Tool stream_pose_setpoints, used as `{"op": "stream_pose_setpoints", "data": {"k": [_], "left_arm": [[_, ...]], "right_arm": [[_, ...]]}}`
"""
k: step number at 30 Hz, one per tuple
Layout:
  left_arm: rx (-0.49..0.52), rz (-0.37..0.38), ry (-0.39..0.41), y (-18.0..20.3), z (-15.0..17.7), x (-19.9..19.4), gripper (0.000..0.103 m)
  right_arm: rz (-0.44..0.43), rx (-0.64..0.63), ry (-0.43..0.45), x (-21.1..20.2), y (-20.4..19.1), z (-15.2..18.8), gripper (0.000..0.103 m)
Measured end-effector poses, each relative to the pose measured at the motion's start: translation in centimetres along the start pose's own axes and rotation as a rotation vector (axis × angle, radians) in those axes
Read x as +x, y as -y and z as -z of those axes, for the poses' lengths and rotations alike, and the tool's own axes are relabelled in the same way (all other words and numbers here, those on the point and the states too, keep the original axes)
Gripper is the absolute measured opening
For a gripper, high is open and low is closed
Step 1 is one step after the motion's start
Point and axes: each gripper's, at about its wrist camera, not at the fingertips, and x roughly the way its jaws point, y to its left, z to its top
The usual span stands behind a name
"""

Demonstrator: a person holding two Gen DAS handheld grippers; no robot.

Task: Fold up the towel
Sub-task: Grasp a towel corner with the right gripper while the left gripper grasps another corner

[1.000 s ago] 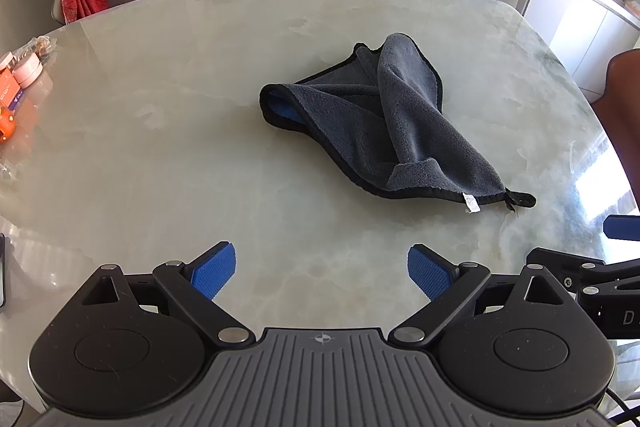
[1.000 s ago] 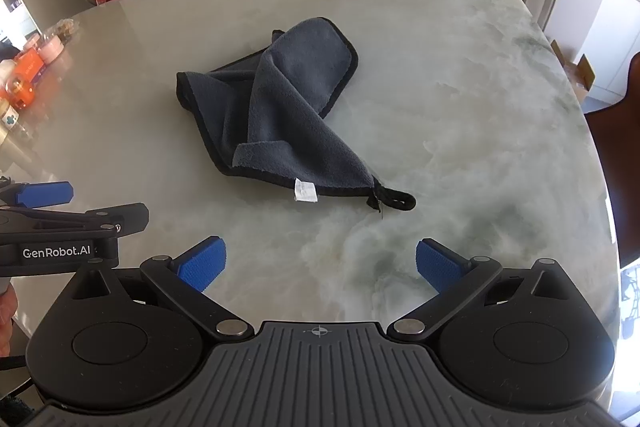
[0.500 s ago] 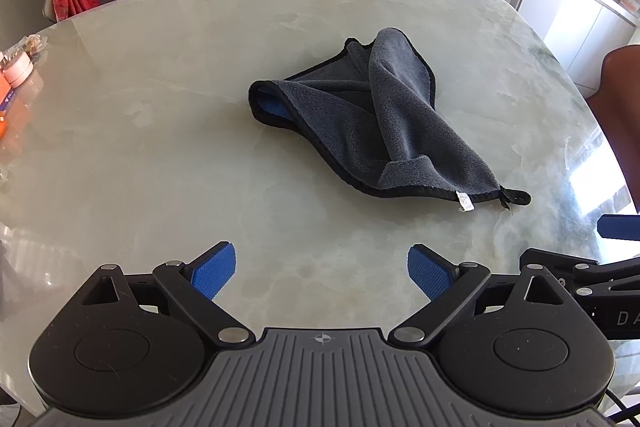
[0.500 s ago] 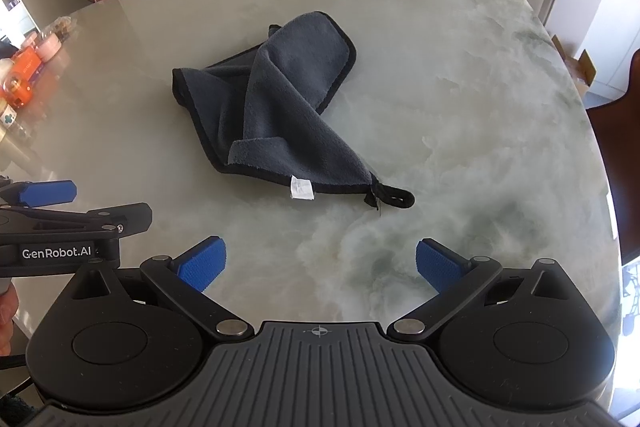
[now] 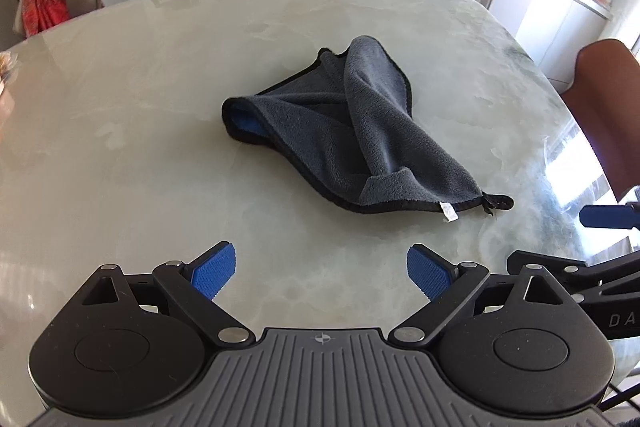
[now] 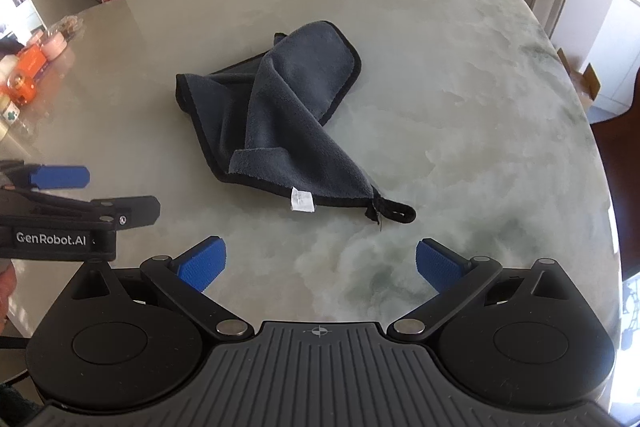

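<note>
Spreading across most of both views, your marble desk (image 5: 120, 155) carries the grey microfibre towel (image 5: 352, 131) near its middle, lying in a loose crumpled heap with one flap thrown over the rest, not as a flat, squared fold. Its long axis runs on a slant, from a bunched blue-lined end at far left to a tapered corner at near right. That near corner bears a white care tag (image 6: 302, 199) and a black hanging loop (image 6: 396, 213).

Your left hand-held gripper (image 5: 320, 269) stands wide, holding nothing, with the towel ahead and somewhat to its right. Your right hand-held gripper (image 6: 318, 263) is also spread wide and empty, and the loop corner lies almost straight ahead of it, so I judge the right one nearer to that corner. The bunched far-left end sits on the left gripper's side. Neither gripper touches the cloth.
</note>
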Motion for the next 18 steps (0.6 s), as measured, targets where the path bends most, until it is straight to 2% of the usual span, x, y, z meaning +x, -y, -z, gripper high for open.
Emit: {"op": "stream_pose_setpoints", "data": {"k": [8, 11, 14, 18], "left_arm": [[0.124, 0.044, 0.065, -1.0, -1.4, -0.1, 0.095], [0.178, 0.056, 0.106, -1.4, -1.9, -0.2, 0.096], [0.231, 0.076, 0.108, -1.7, -2.3, 0.1, 0.096], [0.352, 0.071, 0.104, -1.4, -2.3, 0.7, 0.096]], "right_arm": [[0.015, -0.156, 0.073, 0.1, -0.6, -0.5, 0.102], [0.007, -0.165, 0.086, 0.3, -0.2, -0.9, 0.102], [-0.024, -0.17, 0.097, 0.4, 0.2, -1.3, 0.102], [-0.046, -0.222, 0.11, 0.7, -0.4, -1.3, 0.102]]}}
